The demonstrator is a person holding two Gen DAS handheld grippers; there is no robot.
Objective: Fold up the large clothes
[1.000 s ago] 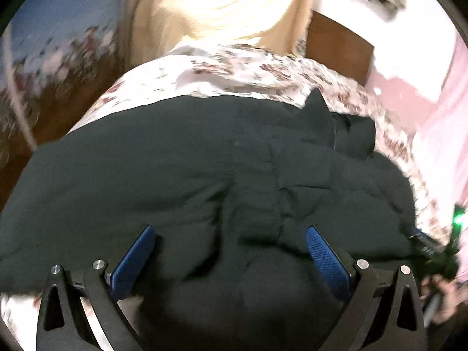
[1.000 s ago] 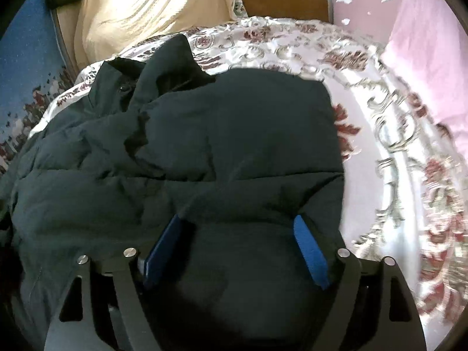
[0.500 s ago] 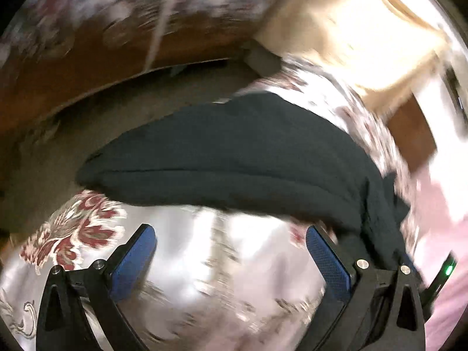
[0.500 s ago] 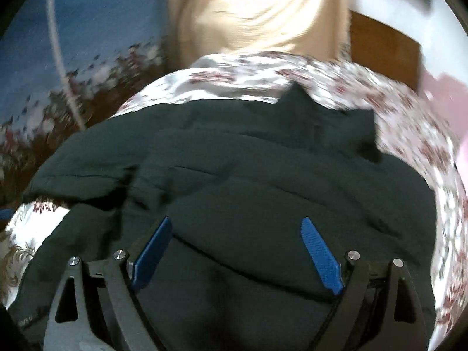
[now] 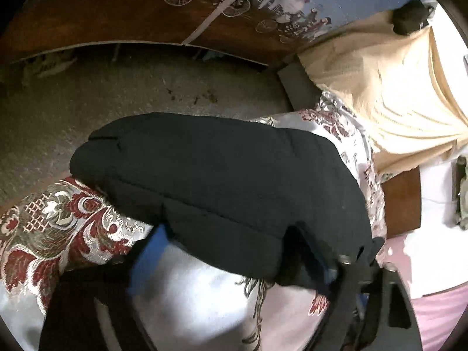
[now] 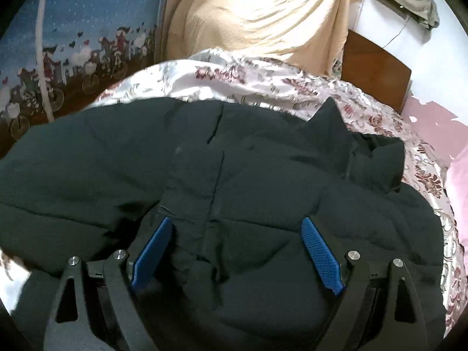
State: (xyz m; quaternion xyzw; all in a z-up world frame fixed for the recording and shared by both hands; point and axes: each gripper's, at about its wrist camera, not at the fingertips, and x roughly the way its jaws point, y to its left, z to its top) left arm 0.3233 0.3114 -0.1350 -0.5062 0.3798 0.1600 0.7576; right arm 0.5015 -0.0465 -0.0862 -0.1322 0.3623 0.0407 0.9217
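The dark padded jacket [image 6: 234,193] lies spread on the patterned bedspread [image 6: 239,82], collar [image 6: 365,152] toward the far right. One sleeve [image 5: 204,175] reaches across the bed's left side, its cuff hanging just past the edge above the carpet [image 5: 117,93].

My left gripper [image 5: 234,260], a second ago above the jacket's body with jaws at their widest, has swung out to the left side of the bed and rolled. Its jaws are closing now, and the lower edge of the sleeve lies between the blurred blue pads [image 5: 149,251]. I cannot tell whether they press the cloth yet.

My right gripper [image 6: 237,254] has shifted across the jacket and now hangs over the seam where a folded-in panel meets the body. Its jaws stand wide, pads [image 6: 318,248] apart from each other, holding nothing.

I judge the step in hand to be gathering the left sleeve to fold it in over the body. The other side already appears turned in, so the fold looks partly done. The sleeve is thick and puffy, so it may spring back unless it is gripped deeply.

Beyond the bed stand a cream curtain [image 6: 263,14] and a blue pictured wall [image 6: 73,29].
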